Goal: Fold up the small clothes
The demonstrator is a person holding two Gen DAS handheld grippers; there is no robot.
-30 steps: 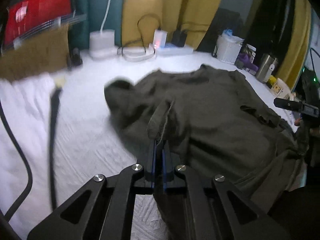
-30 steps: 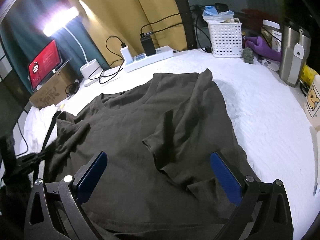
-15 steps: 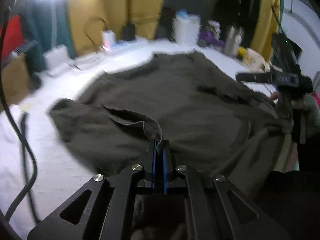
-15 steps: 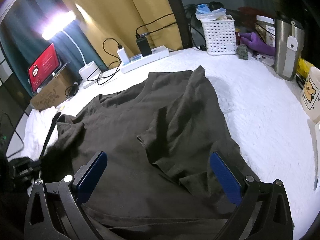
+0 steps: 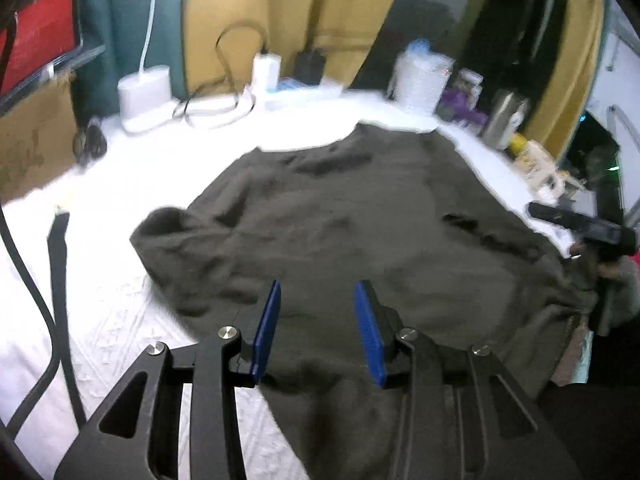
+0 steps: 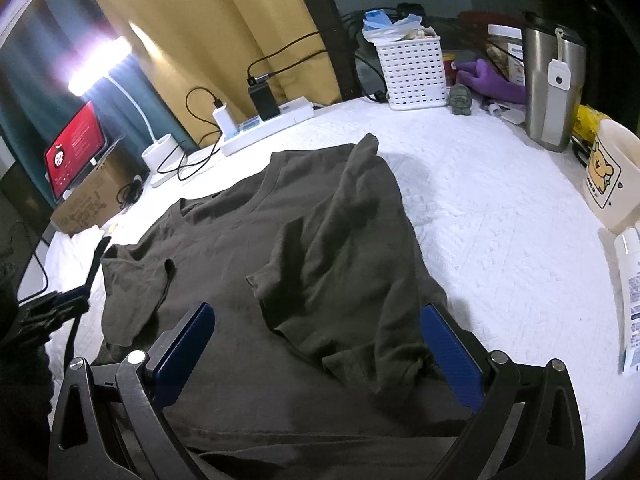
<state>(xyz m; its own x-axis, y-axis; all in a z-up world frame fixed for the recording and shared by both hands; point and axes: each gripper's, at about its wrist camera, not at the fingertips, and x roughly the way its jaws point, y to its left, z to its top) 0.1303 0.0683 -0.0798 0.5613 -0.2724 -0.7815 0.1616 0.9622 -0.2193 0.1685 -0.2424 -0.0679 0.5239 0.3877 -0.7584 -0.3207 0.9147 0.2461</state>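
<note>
A dark olive T-shirt (image 6: 304, 256) lies spread on the white bedcover, neck toward the far side, both sleeves folded in onto the body. It also shows in the left wrist view (image 5: 360, 220). My left gripper (image 5: 316, 312) is open and empty, just above the shirt's left edge. My right gripper (image 6: 316, 336) is wide open and empty over the shirt's near hem. The right gripper (image 5: 580, 228) shows at the right of the left wrist view, the left gripper (image 6: 60, 304) at the left of the right wrist view.
Along the far edge stand a white lamp base (image 6: 160, 152), a power strip with chargers (image 6: 268, 124), a white basket (image 6: 412, 68), a steel tumbler (image 6: 552, 84) and a cream mug (image 6: 612, 176). A cardboard box with a red tablet (image 6: 76, 152) sits at left. A black cable (image 5: 56, 280) lies left.
My left gripper was shut on the left sleeve, carried it over onto the shirt, and has now opened and let it go. The right gripper stayed open over the hem.
</note>
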